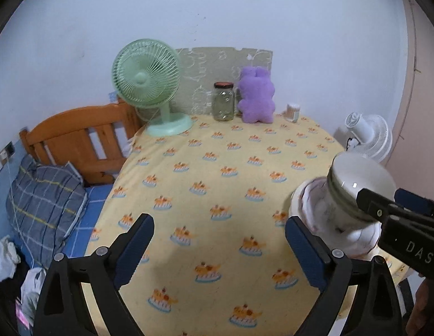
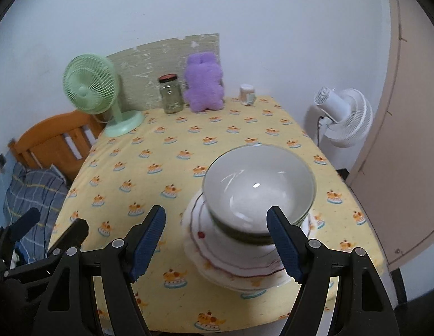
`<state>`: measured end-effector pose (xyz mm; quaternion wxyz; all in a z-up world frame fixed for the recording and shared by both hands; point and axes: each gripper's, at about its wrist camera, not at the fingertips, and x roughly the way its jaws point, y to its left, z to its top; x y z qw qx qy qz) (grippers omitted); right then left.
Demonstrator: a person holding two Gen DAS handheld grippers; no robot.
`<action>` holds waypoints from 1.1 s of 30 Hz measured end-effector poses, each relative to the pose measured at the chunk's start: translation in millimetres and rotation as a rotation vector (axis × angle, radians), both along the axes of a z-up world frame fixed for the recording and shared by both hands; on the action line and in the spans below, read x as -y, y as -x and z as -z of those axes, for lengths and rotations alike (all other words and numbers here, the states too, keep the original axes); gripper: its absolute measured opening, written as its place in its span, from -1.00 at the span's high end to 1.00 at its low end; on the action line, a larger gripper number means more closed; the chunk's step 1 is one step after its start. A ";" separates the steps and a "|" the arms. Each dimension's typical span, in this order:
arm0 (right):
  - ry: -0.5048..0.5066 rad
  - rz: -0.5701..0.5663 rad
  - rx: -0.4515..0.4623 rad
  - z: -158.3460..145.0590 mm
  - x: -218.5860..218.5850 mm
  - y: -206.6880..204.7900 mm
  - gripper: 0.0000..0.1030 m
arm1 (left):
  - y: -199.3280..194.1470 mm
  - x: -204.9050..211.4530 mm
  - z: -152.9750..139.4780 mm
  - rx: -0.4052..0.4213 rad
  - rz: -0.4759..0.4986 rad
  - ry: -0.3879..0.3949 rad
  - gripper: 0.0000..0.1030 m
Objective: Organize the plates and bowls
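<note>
A pale green bowl (image 2: 259,184) sits on top of a stack of white plates (image 2: 236,257) with a red line pattern, at the right front of the table. My right gripper (image 2: 217,238) is open, its right finger close beside the bowl's near rim and its left finger over the cloth. In the left wrist view the bowl (image 1: 357,179) and the plates (image 1: 329,224) are at the right, with the right gripper (image 1: 396,210) next to them. My left gripper (image 1: 217,249) is open and empty over bare tablecloth, left of the stack.
The table (image 2: 172,168) has a yellow cake-print cloth. At its back stand a green fan (image 2: 90,86), a glass jar (image 2: 170,93), a purple plush toy (image 2: 204,82) and a small white jar (image 2: 247,94). A bed (image 1: 65,145) lies left, a white fan (image 2: 345,114) right.
</note>
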<state>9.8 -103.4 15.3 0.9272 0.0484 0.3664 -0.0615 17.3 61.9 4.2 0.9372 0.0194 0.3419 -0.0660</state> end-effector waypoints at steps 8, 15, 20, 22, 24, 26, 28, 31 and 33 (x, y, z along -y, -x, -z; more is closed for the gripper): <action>-0.002 -0.034 0.028 24.9 -7.1 37.4 -0.50 | 39.8 -8.3 18.5 0.028 -0.055 -0.020 -0.90; 0.000 -0.040 0.038 33.9 -8.0 65.5 -0.51 | 62.6 -11.7 25.1 0.024 -0.080 -0.005 -0.91; 0.012 -0.048 0.063 29.9 -7.6 74.5 -0.57 | 69.6 -13.2 24.1 0.015 -0.095 0.023 -0.92; 0.017 -0.052 0.072 27.2 -8.0 75.0 -0.58 | 72.5 -12.9 22.0 0.024 -0.100 0.029 -0.92; 0.022 -0.057 0.082 24.6 -9.3 75.1 -0.58 | 74.8 -12.2 19.4 0.035 -0.100 0.028 -0.92; 0.026 -0.060 0.090 22.5 -10.3 75.6 -0.60 | 75.4 -12.3 17.1 0.046 -0.107 0.022 -0.92; 0.028 -0.061 0.096 21.2 -10.9 75.5 -0.60 | 75.1 -13.8 15.7 0.050 -0.113 0.027 -0.92; 0.028 -0.062 0.104 19.5 -12.7 75.7 -0.62 | 74.1 -16.3 14.3 0.051 -0.121 0.038 -0.92; 0.038 -0.055 0.110 19.1 -12.9 76.3 -0.64 | 73.8 -16.5 13.7 0.054 -0.122 0.039 -0.92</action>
